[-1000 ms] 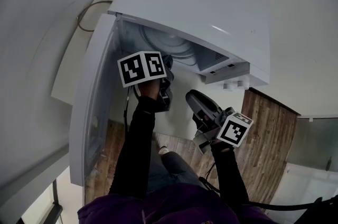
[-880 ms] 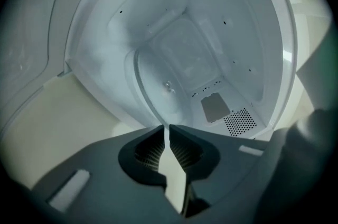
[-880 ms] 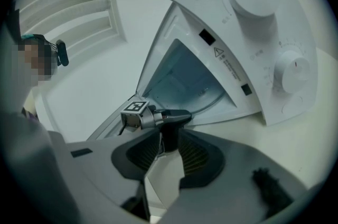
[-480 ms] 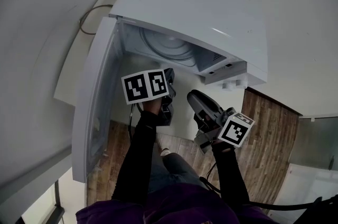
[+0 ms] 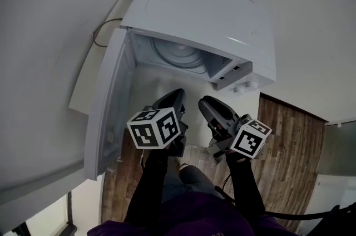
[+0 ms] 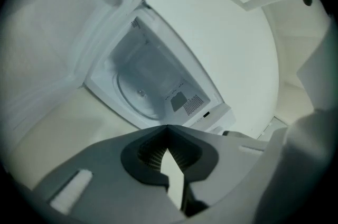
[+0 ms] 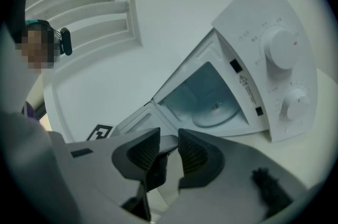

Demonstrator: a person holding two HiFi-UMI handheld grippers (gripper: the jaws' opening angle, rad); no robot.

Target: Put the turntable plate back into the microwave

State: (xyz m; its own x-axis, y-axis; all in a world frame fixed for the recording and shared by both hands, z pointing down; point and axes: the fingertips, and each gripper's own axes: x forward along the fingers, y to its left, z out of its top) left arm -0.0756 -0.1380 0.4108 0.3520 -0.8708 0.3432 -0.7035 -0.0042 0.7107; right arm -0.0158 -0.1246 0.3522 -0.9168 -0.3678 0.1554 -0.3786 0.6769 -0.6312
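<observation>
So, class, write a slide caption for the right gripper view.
Right gripper, jaws apart, faces the open microwave with its turntable plate inside.

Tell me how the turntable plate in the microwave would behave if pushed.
The turntable plate looks like glossy glass, so probably rigid, slippery and breakable. It's round and flat on the microwave floor, so a push would likely spin or slide it rather than tip it.
</observation>
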